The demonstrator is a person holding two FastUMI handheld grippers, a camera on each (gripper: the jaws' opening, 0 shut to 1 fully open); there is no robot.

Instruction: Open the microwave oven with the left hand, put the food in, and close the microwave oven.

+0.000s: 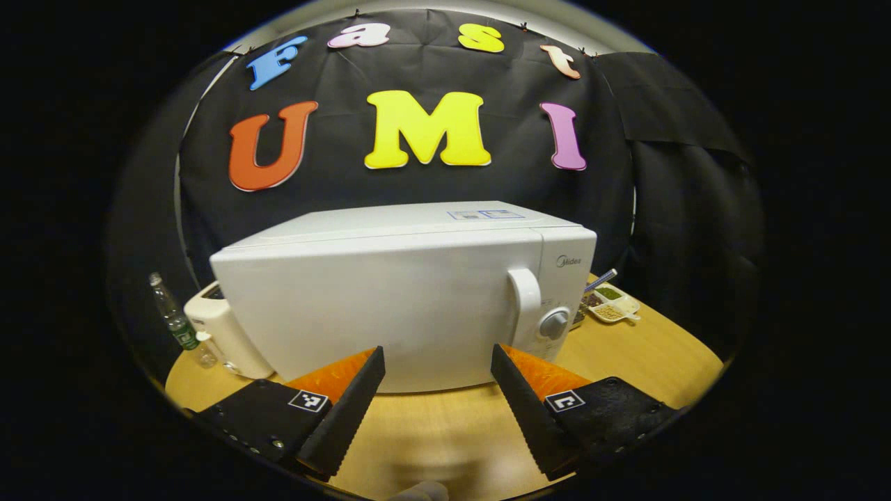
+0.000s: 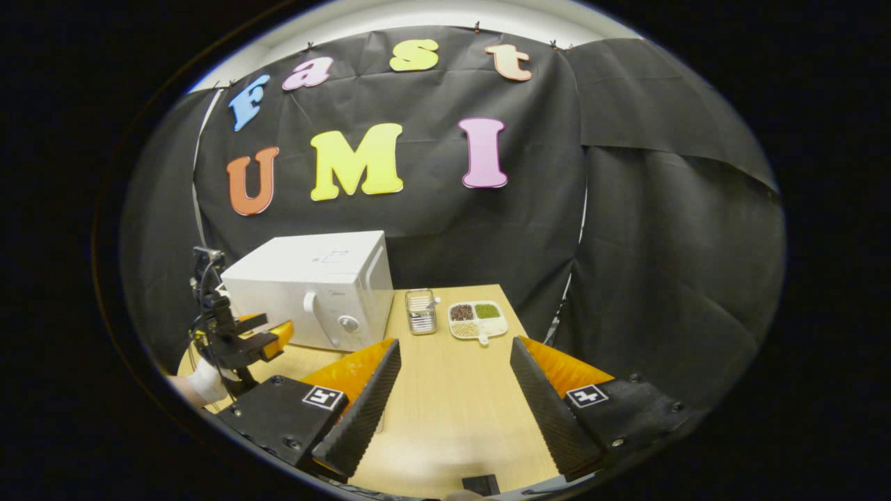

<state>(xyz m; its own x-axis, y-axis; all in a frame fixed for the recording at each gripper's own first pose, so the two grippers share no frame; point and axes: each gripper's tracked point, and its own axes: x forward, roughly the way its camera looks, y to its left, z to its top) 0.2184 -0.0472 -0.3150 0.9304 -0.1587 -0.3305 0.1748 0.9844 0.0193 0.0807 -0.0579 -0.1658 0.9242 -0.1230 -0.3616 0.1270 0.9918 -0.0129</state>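
A white microwave (image 1: 390,306) stands shut on the wooden table (image 1: 431,431), its vertical handle (image 1: 523,299) and round dial (image 1: 555,324) on the right side of its front. My left gripper (image 1: 437,350) is open just in front of the door, left of the handle, holding nothing. In the right gripper view the microwave (image 2: 313,289) sits at the left, with the left gripper (image 2: 268,334) before it. A white divided tray of food (image 2: 477,319) lies at the table's far side, ahead of my open, empty right gripper (image 2: 456,342).
A metal container (image 2: 420,311) stands between the microwave and the food tray. Left of the microwave are a cream appliance (image 1: 223,334) and a plastic bottle (image 1: 174,316). The food tray (image 1: 612,304) shows past the microwave's right corner. Black cloth walls the booth.
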